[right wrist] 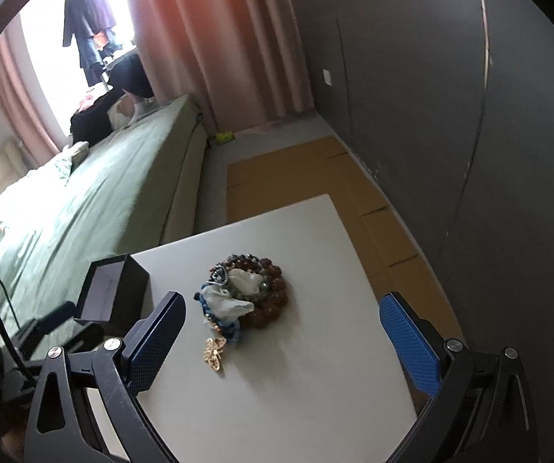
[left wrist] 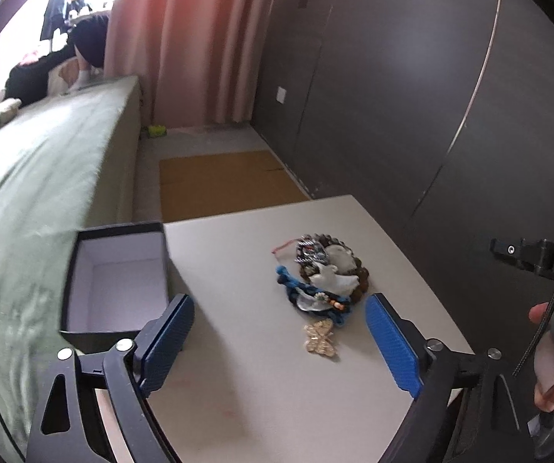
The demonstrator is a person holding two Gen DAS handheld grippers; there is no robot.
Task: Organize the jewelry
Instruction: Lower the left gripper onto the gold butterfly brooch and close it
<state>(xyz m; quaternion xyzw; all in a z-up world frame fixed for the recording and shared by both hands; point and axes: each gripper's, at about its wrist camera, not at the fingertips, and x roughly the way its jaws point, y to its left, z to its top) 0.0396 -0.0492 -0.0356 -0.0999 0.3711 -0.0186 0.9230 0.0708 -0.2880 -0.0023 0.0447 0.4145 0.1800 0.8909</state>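
Room: bedroom; white table (left wrist: 261,378) beside green bed (left wrist: 45,162).
Left gripper (left wrist: 277,351): fingers spread wide, holding nothing.
Right gripper (right wrist: 282,347): likewise released, empty.
Jewelry: butterfly brooch (left wrist: 320,337) nearest fingers; tangled pile (left wrist: 321,276) mid-table.
Box (left wrist: 117,281): left table edge, open, seemingly empty.
Progress: apparently nothing sorted; all pieces remain.
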